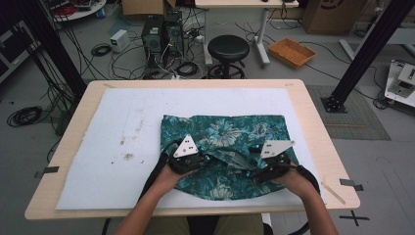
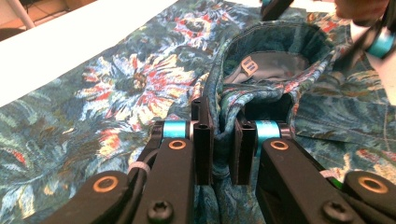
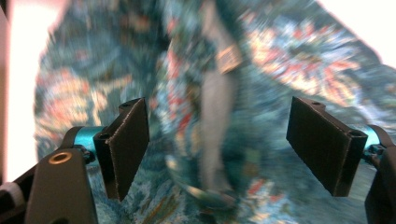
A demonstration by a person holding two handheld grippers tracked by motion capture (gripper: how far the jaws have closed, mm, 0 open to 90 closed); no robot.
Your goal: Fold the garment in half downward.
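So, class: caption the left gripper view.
Left hand-held gripper pinching a raised fold of teal floral garment.

This looks like a lab or workshop. Past the worktop (image 1: 313, 122), black cables (image 1: 103, 49) lie all over the grey floor beside computer boxes (image 1: 161, 34). A black stool (image 1: 228, 49), an orange tray (image 1: 292, 52) and cardboard boxes (image 1: 328, 14) stand around.

Bare white mat (image 1: 122, 127) left of floral garment (image 1: 225, 129) open; nothing standing there.
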